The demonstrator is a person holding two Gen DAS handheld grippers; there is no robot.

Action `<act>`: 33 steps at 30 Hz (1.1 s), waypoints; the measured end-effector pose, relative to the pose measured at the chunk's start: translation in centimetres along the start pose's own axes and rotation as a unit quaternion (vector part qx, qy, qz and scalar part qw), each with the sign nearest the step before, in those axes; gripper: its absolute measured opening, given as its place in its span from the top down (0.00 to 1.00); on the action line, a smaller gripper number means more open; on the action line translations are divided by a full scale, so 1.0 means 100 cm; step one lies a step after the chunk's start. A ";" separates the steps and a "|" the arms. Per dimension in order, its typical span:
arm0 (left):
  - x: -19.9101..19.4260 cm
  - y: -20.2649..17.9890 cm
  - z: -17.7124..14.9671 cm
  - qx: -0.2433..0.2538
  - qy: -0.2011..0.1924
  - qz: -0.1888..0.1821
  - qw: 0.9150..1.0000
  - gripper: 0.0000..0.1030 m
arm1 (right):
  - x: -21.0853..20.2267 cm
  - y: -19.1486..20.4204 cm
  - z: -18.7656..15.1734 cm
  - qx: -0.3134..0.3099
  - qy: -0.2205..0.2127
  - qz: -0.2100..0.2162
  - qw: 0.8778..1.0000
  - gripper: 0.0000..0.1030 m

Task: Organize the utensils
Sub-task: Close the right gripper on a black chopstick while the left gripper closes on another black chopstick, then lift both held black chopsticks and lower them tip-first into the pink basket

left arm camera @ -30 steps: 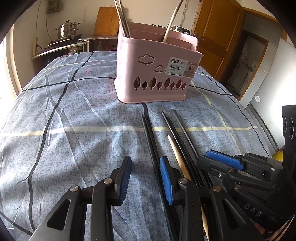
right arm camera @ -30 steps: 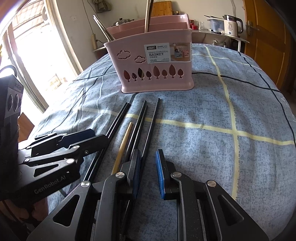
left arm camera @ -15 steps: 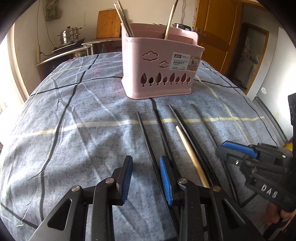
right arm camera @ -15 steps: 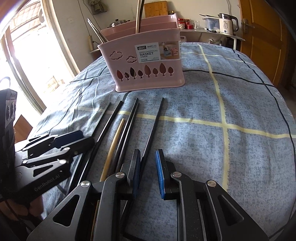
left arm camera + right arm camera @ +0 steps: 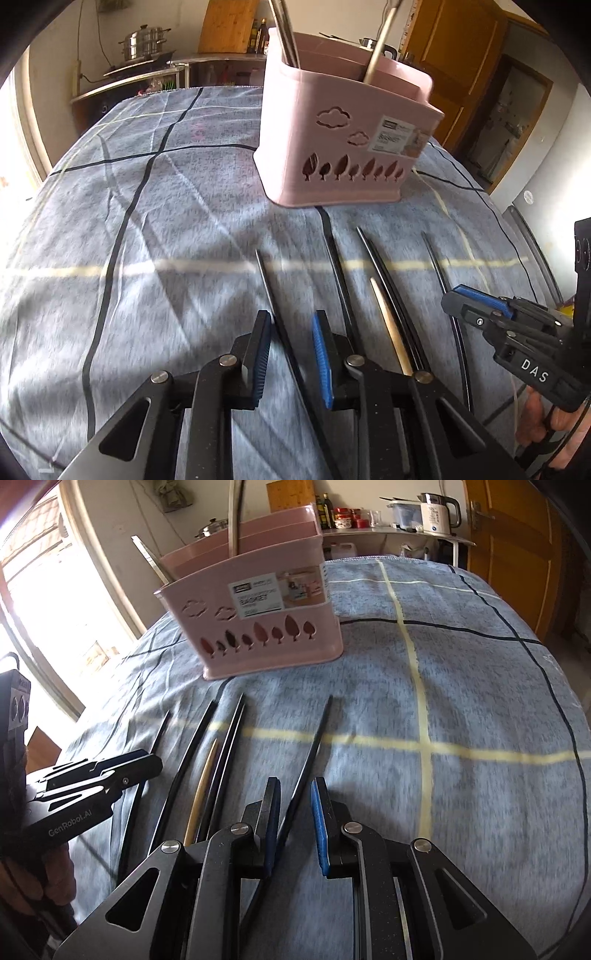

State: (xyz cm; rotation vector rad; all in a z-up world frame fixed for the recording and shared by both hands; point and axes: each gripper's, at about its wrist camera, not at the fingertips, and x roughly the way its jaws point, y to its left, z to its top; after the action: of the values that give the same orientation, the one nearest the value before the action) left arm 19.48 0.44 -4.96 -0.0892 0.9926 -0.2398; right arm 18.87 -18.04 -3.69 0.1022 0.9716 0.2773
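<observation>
Several black chopsticks and one wooden chopstick (image 5: 391,328) lie on the blue checked cloth in front of a pink utensil basket (image 5: 343,147) that holds a few upright utensils. My left gripper (image 5: 290,354) is open, its jaws astride the leftmost black chopstick (image 5: 273,295), low over the cloth. My right gripper (image 5: 295,823) is open, its jaws astride the rightmost black chopstick (image 5: 310,753). The basket (image 5: 258,627) and the wooden chopstick (image 5: 201,790) also show in the right wrist view. Each gripper shows in the other's view, the right (image 5: 480,306) and the left (image 5: 110,771).
The cloth-covered table (image 5: 129,240) drops off at its left and right edges. Behind it are a counter with a steel pot (image 5: 142,42), a wooden board, a kettle (image 5: 437,513) on a shelf, and wooden doors on the right.
Both grippers have spread apart sideways, each drawing one black chopstick away from the bundle. The left moved left, the right moved right. Both views now sit closer to the basket.
</observation>
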 end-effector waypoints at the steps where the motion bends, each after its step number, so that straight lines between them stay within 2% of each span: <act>1: 0.002 0.001 0.003 -0.003 0.000 -0.002 1.000 0.77 | 0.003 0.000 0.004 -0.001 0.001 -0.002 1.000 0.83; 7: 0.010 0.001 0.013 -0.002 -0.006 0.002 1.000 0.79 | 0.016 0.004 0.019 -0.003 0.003 -0.016 1.000 0.83; 12: 0.015 0.000 0.019 0.004 -0.007 0.023 1.000 0.93 | 0.022 0.005 0.026 -0.002 0.004 -0.022 1.000 0.89; 14: 0.016 0.002 0.024 0.001 -0.003 0.020 1.000 0.93 | 0.023 0.004 0.028 -0.003 0.008 -0.022 1.000 0.93; 18: 0.015 0.003 0.031 -0.002 0.000 0.013 1.000 0.94 | 0.020 0.002 0.033 0.001 0.009 -0.011 1.000 0.93; 23: -0.007 0.001 0.041 -0.001 -0.022 -0.001 1.000 0.95 | -0.001 0.004 0.038 -0.002 -0.014 0.000 1.000 0.94; 33: -0.079 -0.009 0.067 0.013 -0.090 -0.017 0.996 0.96 | -0.060 0.017 0.063 -0.019 -0.083 0.012 0.996 0.95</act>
State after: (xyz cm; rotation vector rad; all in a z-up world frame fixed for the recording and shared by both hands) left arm 20.86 1.23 5.31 -0.1022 0.8090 -0.2715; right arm 20.54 -17.81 4.99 0.1004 0.8001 0.3051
